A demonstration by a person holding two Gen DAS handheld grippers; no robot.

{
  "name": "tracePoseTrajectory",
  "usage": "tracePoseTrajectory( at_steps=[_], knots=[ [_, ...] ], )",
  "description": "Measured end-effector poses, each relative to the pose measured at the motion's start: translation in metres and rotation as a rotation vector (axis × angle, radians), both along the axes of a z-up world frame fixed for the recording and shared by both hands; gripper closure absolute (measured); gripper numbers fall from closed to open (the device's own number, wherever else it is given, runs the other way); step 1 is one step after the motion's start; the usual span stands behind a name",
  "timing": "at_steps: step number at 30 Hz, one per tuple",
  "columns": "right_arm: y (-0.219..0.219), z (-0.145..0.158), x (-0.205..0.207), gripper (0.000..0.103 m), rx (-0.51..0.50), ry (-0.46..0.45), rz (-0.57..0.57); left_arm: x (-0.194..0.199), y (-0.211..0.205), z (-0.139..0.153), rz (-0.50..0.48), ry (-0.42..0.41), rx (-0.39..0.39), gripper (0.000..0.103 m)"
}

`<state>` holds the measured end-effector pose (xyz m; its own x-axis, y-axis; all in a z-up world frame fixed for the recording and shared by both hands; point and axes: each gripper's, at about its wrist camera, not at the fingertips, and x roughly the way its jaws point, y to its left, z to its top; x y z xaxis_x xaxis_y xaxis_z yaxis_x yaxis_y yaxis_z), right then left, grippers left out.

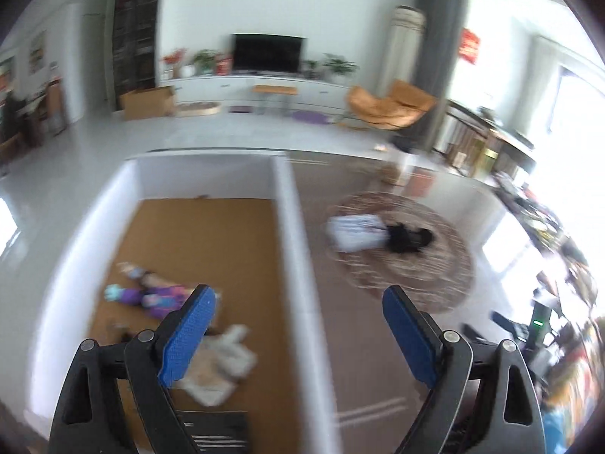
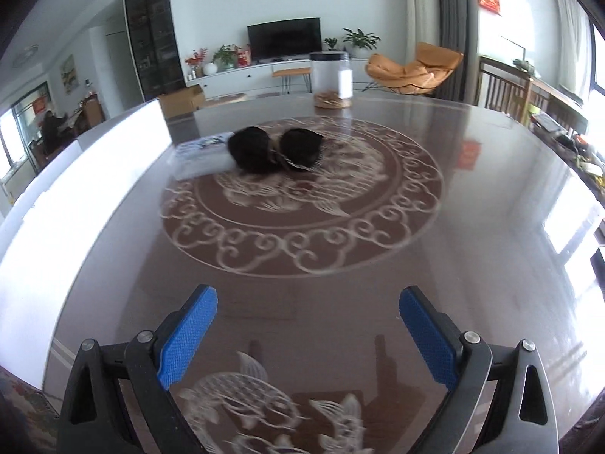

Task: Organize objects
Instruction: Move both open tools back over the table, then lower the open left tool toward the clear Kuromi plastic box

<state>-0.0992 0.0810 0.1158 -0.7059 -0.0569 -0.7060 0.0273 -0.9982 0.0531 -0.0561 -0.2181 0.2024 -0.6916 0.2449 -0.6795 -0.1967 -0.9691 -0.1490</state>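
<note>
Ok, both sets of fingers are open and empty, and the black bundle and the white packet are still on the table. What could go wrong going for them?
1. The black bundle lies against the white packet; closing on one may drag or nudge the other.
2. The table looks glossy, so the flat packet may slide instead of lifting.
3. The white box wall stands between table and toys; a low carry could catch it.
</note>
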Motion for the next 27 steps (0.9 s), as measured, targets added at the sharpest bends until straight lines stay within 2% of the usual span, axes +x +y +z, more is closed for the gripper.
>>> tracePoseTrajectory(
  at_steps=[3,7,10,13,15,22,27],
  knots=[
    [0.013,-0.007,-0.003,0.005,0.004,-0.028,-0.033,0.006,0.059,-0.012,-0.148,-0.032,0.004,0.012],
    [0.026,-0.014,-0.003,0.005,-0.019,-0.073,-0.063,0.002,0.124,-0.061,-0.271,-0.134,-0.014,0.012],
    [0.030,-0.016,-0.002,0.005,-0.019,-0.078,-0.067,-0.007,0.152,-0.108,-0.284,-0.234,-0.043,0.013],
    [0.034,-0.017,0.000,0.005,-0.033,-0.081,-0.071,-0.013,0.164,-0.143,-0.280,-0.275,-0.107,0.013],
    [0.038,-0.021,-0.002,0.005,-0.045,-0.091,-0.076,-0.016,0.168,-0.155,-0.285,-0.288,-0.147,0.013],
    [0.034,-0.022,-0.006,0.005,-0.064,-0.097,-0.057,-0.033,0.163,-0.160,-0.257,-0.317,-0.186,0.013],
    [0.031,-0.023,-0.008,0.005,-0.058,-0.098,-0.051,-0.065,0.157,-0.135,-0.215,-0.285,-0.246,0.013]
  ],
)
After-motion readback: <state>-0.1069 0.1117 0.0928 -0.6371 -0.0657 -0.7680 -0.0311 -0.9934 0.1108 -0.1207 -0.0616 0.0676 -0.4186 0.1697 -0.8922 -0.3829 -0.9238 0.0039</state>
